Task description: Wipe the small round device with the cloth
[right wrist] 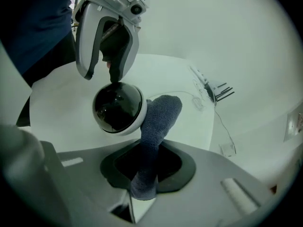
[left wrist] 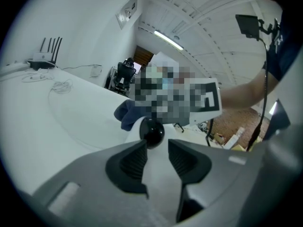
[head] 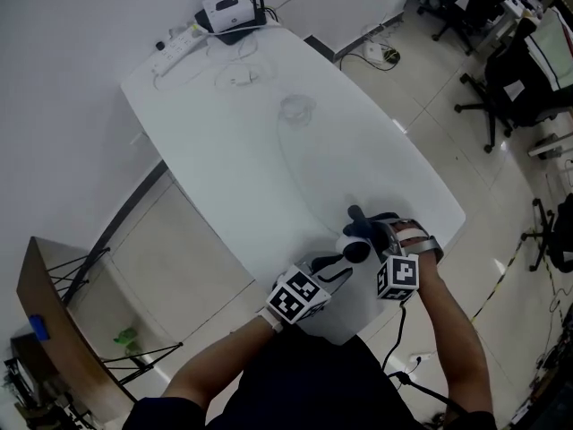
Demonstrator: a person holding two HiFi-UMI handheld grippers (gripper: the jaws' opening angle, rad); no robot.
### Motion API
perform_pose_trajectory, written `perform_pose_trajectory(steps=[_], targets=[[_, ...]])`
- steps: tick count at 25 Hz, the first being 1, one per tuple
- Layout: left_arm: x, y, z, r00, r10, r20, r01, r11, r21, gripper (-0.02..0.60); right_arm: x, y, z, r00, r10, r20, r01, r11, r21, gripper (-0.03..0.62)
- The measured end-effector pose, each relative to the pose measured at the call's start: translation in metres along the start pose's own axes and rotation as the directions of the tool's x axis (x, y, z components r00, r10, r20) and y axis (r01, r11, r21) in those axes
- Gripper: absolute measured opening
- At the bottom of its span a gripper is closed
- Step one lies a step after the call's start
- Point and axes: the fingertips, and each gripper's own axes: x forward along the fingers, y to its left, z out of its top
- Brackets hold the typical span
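The small round device point(head: 354, 248) sits low and right of centre in the head view, at the near end of the white counter point(head: 269, 150), directly between the two claws. The left claw point(head: 336, 269) reaches it from the lower left. In the left gripper view its pads stand a narrow gap apart with the device's white body filling that gap, so it is clenched on the device, whose black dome point(left wrist: 151, 132) shows just beyond the tips. The right claw point(right wrist: 147, 164) is clenched on the dark blue cloth point(right wrist: 158, 122). The cloth rises out from between its jaws and its free end lies against the right side of the device point(right wrist: 117, 109).

The device is close to the counter's lower right edge, with floor tiles showing just past it at right and below. Toward the upper left of the head view the counter runs long and mostly bare. A router point(head: 231, 9), a power strip point(head: 175, 50) and loose cables point(head: 237, 74) lie well apart at its far end. Office chairs point(head: 501, 79) stand on the floor at upper right.

In the right gripper view the glossy dome faces that camera, ringed in white, with the left claw's tips on its upper edge. The device is round, with no clear long axis. The cloth is the long thing here, running from the right claw's jaws straight up the frame to the device.
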Motion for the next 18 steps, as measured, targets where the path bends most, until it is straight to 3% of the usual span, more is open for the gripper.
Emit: perform_pose_trajectory(steps=[4,8,10,12,15,18], targets=[[0.005,0.001,-0.003,1.0,-0.002,-0.01,0.002,1.0,-0.008,0.14,0.018,0.01,-0.002,0.999,0.052,-0.012,-0.053,0.992,-0.114,0.063],[0.003,0.004,-0.002,1.0,-0.003,-0.022,0.003,1.0,-0.02,0.14,0.034,0.018,-0.005,0.995,0.091,-0.045,-0.1,0.954,-0.282,0.063],[0.003,0.004,0.0,1.0,-0.003,-0.016,0.003,1.0,-0.025,0.14,0.038,0.02,-0.007,0.993,0.1,-0.058,-0.113,0.942,-0.315,0.063],[0.002,0.004,0.0,1.0,-0.001,-0.009,0.001,1.0,-0.028,0.14,0.039,0.022,-0.009,0.992,0.109,-0.065,-0.124,0.949,-0.29,0.063],[-0.001,0.001,0.0,1.0,0.003,0.009,-0.003,1.0,-0.022,0.14,0.03,0.017,-0.005,0.992,0.119,-0.044,-0.124,0.983,-0.133,0.063],[-0.007,0.001,0.001,0.999,0.014,0.029,-0.013,1.0,-0.013,0.14,0.01,0.006,0.001,0.998,0.064,-0.023,-0.065,0.997,-0.038,0.063]])
